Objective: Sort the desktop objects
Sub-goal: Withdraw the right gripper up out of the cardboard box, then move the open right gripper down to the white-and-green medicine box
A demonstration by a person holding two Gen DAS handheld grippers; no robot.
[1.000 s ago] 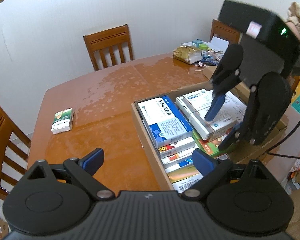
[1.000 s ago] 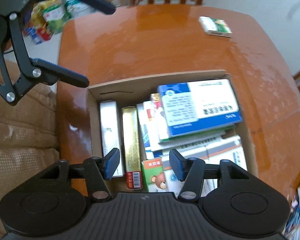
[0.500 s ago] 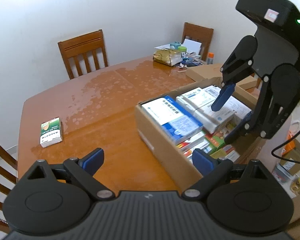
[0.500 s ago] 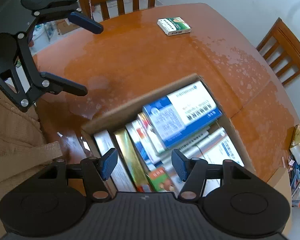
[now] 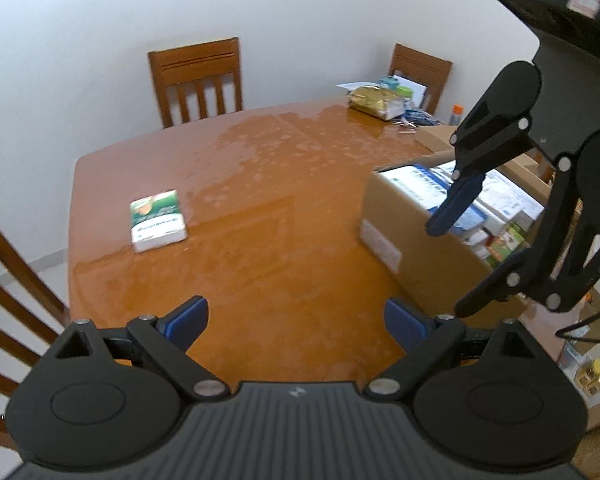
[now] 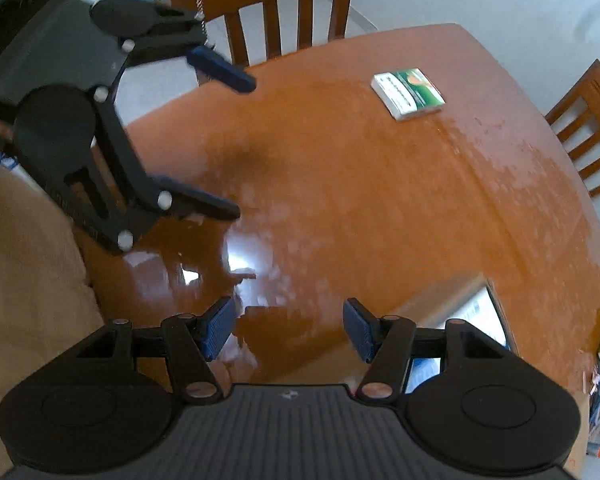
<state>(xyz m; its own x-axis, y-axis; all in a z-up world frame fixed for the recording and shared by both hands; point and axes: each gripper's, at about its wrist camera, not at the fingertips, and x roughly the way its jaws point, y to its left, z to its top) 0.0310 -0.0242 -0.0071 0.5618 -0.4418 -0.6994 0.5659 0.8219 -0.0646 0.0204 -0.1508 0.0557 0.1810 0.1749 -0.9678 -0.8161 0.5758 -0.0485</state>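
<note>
Tabletop (image 5: 284, 216): green box (image 5: 158, 220) lies well beyond the empty, wide-apart left gripper (image 5: 296, 320).

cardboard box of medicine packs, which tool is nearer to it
Right. The right tool hangs right over the cardboard box, its fingers above the packs. The left tool sits over bare table, off to the box's side.

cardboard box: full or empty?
Full. In the left wrist view the cardboard box is open-topped and packed with flat cartons up to its rim, a blue-and-white carton uppermost. How deep the stack goes is hidden.
</note>
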